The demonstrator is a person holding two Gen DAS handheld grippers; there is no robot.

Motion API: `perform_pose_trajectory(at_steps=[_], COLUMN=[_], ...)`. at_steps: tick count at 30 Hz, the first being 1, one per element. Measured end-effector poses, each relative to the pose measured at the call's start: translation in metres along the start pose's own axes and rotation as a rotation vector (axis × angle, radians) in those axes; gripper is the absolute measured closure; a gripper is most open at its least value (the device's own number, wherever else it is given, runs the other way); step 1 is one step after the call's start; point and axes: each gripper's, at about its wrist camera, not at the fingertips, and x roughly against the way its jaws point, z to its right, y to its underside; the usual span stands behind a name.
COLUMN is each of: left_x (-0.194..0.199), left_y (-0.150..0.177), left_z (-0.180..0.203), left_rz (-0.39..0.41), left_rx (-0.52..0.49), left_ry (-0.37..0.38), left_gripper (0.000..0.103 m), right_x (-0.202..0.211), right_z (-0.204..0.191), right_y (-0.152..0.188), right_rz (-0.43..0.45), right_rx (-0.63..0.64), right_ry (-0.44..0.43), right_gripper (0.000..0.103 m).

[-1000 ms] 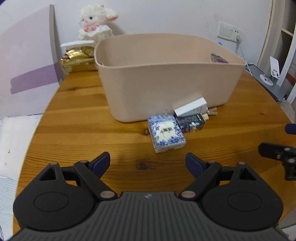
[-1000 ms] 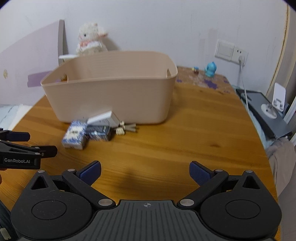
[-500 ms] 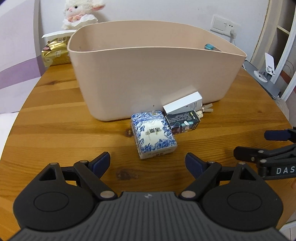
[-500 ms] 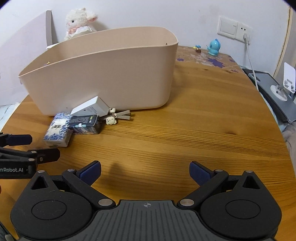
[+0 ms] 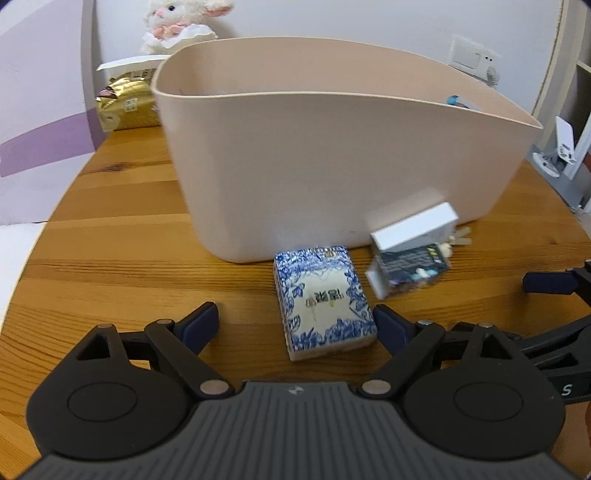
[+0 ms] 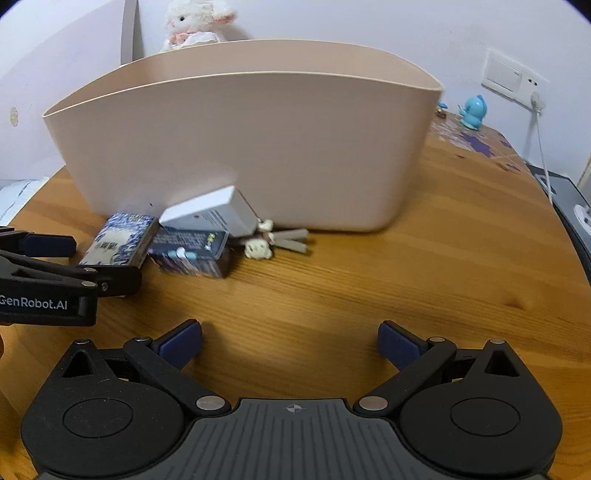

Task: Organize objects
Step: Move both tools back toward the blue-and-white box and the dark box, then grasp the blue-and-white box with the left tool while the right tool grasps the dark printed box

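A blue-and-white patterned box (image 5: 323, 301) (image 6: 116, 240) lies flat on the wooden table in front of a large beige bin (image 5: 332, 166) (image 6: 251, 147). My left gripper (image 5: 295, 323) is open, and the near end of that box sits between its fingertips, toward the right one. A dark box (image 5: 410, 269) (image 6: 192, 251) lies to the right with a white box (image 5: 413, 227) (image 6: 210, 214) leaning on it. A small bear keychain (image 6: 266, 243) lies beside them. My right gripper (image 6: 290, 341) is open over bare table, well short of the boxes.
A plush lamb (image 5: 181, 18) and a gold packet (image 5: 127, 107) sit behind the bin at the back left. A small blue figurine (image 6: 472, 114) stands at the back right near a wall socket (image 6: 511, 79). The round table's edge (image 5: 33, 258) curves close on the left.
Both grippers have moved forward toward the bin and the boxes. The patterned box now reaches between my left gripper's fingertips. Both stay open.
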Motion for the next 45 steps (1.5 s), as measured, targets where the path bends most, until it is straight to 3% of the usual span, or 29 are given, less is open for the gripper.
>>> perform_pose_trajectory(at_steps=[8,25,27,29,34,45], left_x=[-0.003,-0.001,0.000,0.001,0.007,0.018], left_y=[-0.002,-0.002,-0.001,-0.001,0.000,0.010], left_z=[-0.019,-0.056,-0.056,-0.055,-0.046,-0.037], left_rz=[0.007,0.018,0.019,0.021,0.037,0.033], left_rx=[-0.028,-0.021,-0.028,-0.031,-0.040,-0.070], left_ry=[-0.041,-0.044,-0.043,-0.039,-0.026,-0.028], left_gripper=[0.011,0.011,0.012,0.015,0.052,0.055], right_x=[-0.010,-0.018,-0.016,-0.016,-0.010,0.008], right_z=[-0.027,-0.056,-0.056,-0.052,-0.055,-0.045], right_y=[-0.011,-0.021,-0.021,-0.020,-0.019,-0.002], right_rz=[0.014,0.082,0.097,0.109,0.123,0.111], right_rx=[0.022,-0.014,-0.022,-0.027,0.001,0.003], right_ry=[-0.015,0.010,0.013,0.011,-0.009,-0.025], right_gripper=[0.000,0.001,0.010,0.028,0.055,0.056])
